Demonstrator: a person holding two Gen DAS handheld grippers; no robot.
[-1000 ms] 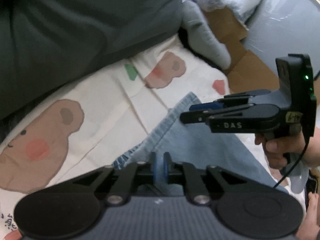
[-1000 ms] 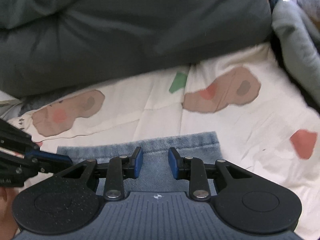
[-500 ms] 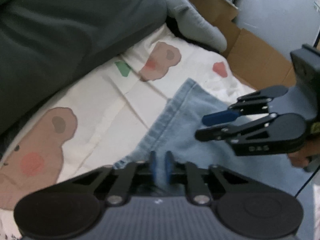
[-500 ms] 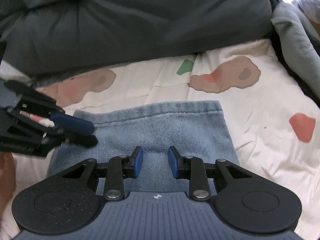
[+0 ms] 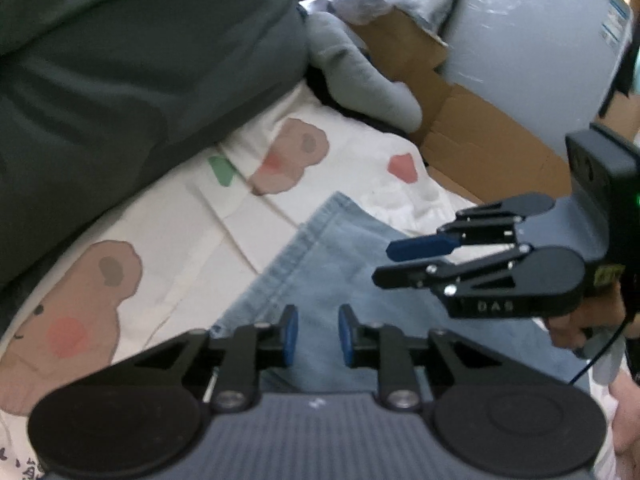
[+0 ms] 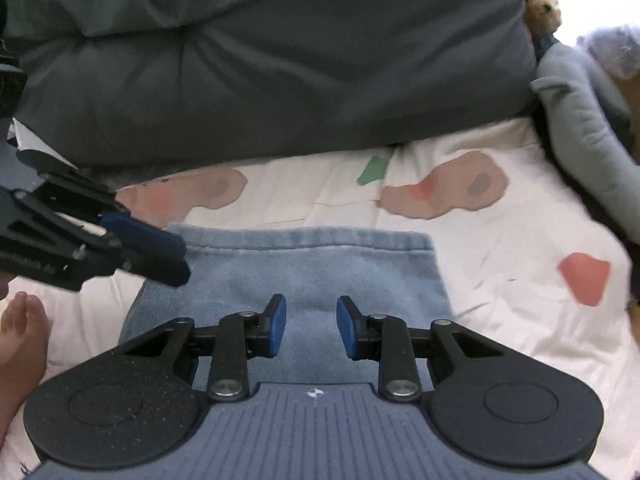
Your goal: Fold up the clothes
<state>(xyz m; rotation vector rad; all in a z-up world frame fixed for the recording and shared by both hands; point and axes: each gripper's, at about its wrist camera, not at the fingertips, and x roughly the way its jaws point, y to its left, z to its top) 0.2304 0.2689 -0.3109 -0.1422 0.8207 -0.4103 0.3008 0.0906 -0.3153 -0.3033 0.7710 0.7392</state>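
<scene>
A folded light-blue denim garment (image 5: 328,264) lies flat on the bear-print sheet (image 5: 172,248), its hemmed edge pointing away from me. My left gripper (image 5: 318,336) is open above the garment's near left part, with nothing between its blue pads. In the right wrist view the denim (image 6: 312,268) fills the middle. My right gripper (image 6: 311,328) hovers open over it, empty. Each gripper shows in the other's view: the right gripper (image 5: 390,262) comes in from the right, the left gripper (image 6: 180,258) from the left over the denim's corner.
A dark grey duvet (image 6: 280,60) is piled along the far side of the sheet. A grey plush cushion (image 6: 588,140) and a cardboard box (image 5: 480,128) sit at the right. A person's bare foot (image 6: 20,344) rests on the sheet at lower left.
My left gripper was shut on the denim's edge and has opened, letting it go. Both grippers have drawn back, so more of the garment shows flat on the sheet.
</scene>
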